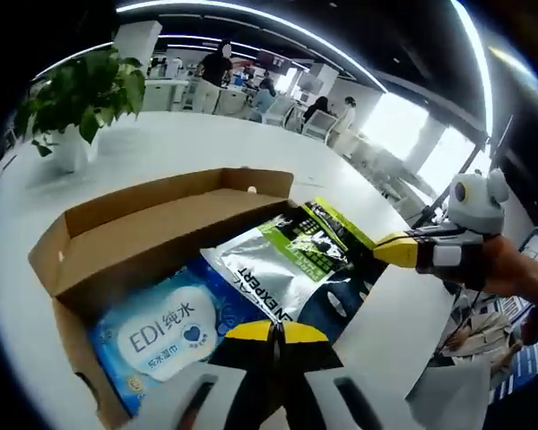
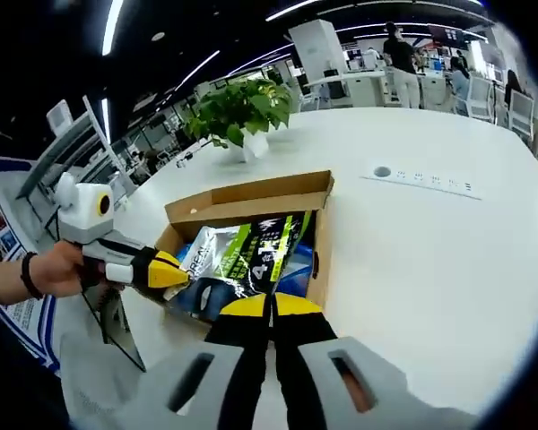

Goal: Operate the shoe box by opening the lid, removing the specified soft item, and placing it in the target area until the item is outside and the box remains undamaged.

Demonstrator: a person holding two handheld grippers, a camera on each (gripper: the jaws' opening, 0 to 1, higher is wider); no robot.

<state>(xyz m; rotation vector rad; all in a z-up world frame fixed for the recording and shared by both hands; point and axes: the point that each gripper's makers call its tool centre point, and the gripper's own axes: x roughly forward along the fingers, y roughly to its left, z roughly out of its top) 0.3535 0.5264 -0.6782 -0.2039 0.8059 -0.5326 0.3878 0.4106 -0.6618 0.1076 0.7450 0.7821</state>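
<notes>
Cardboard shoe box [image 1: 143, 237] open | silver-green pouch [image 1: 291, 255] inside | both tongs closed

Matt cardboard, glossy packets on a smooth white table

The brown cardboard shoe box [image 1: 152, 235] looks dull and papery; the silver-and-green foil pouch [image 1: 287, 260] and blue-and-white plastic wet-wipe pack [image 1: 166, 333] shine, as do the yellow-tipped black plastic grippers [image 2: 270, 305] [image 1: 275, 332] above the sleek white table [image 2: 430, 260].

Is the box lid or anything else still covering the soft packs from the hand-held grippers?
No. The lid is folded back, and the silver pouch and blue wipes pack lie exposed in the open box.
</notes>
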